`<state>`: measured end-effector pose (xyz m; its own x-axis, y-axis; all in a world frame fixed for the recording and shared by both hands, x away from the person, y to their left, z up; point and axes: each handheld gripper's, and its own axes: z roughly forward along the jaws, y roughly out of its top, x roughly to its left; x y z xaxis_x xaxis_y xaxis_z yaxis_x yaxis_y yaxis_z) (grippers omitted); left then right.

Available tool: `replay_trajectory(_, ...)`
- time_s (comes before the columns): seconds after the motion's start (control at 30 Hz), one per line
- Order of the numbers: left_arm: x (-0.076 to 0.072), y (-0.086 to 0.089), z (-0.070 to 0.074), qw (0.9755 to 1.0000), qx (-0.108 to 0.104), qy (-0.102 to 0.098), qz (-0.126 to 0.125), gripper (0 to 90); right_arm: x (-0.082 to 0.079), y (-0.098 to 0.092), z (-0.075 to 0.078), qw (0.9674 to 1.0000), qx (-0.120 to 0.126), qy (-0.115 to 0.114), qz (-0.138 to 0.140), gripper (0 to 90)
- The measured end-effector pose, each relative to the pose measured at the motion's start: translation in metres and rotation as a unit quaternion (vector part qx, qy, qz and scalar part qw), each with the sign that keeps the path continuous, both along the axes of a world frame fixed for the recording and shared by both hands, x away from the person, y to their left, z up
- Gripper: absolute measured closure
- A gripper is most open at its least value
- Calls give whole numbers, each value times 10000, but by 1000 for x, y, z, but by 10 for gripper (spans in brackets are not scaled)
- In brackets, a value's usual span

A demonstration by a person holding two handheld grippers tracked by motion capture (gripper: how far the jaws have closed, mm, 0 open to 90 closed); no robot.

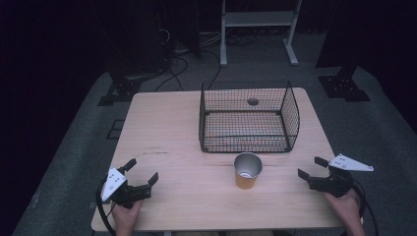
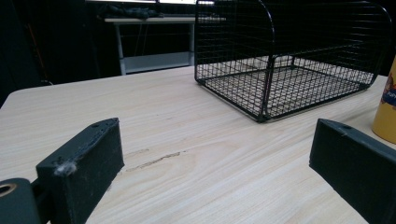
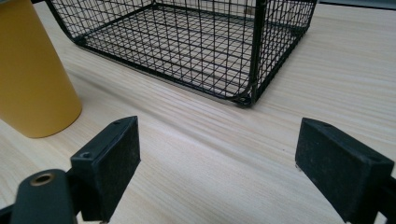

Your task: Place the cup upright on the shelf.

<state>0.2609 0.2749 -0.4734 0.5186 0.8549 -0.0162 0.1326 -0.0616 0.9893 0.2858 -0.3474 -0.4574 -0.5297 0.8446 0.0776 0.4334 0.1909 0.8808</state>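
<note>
The right gripper (image 1: pixel 309 167) rests low over the near right part of the wooden table (image 1: pixel 162 132), held by a hand (image 1: pixel 344 204) that comes in from the bottom edge, and its two black jaws stand wide apart with nothing between them. In the right gripper view the jaws frame bare wood, with the yellow cup (image 3: pixel 32 79) off to one side beyond them, apart from both. The left gripper (image 1: pixel 144 172) sits at the near left of the table, held by the other hand (image 1: pixel 125 216), and its jaws are likewise spread with nothing in them; in the left gripper view they frame a faint scratch (image 2: pixel 154 161) in the wood. The cup (image 1: pixel 247 170) stands upright on the table between the two grippers, nearer the right one, its shiny inside open to the high view. Just behind it, near but not touching, sits a black wire basket (image 1: pixel 290 115), with its open side toward the cup. Beyond the table, a white metal stand (image 1: pixel 258 19) rises from the dim floor.
</note>
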Motion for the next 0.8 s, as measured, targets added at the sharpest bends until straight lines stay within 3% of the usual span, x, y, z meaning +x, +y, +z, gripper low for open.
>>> replay_trajectory(0.4, 0, 0, 0, 10000, 11, -10, -22, 22, -9, 18, 8, 9994, -60, -87, 340, 104)
replay_trajectory(0.7, -1, 0, 0, 10000, 2, -25, -32, 22, -17, 49, 16, 9957, -220, -53, 903, 75)
replay_trajectory(0.8, -1, -1, 0, 10000, 6, -25, -32, 22, -18, 59, 17, 9940, -251, -16, 1067, 29)
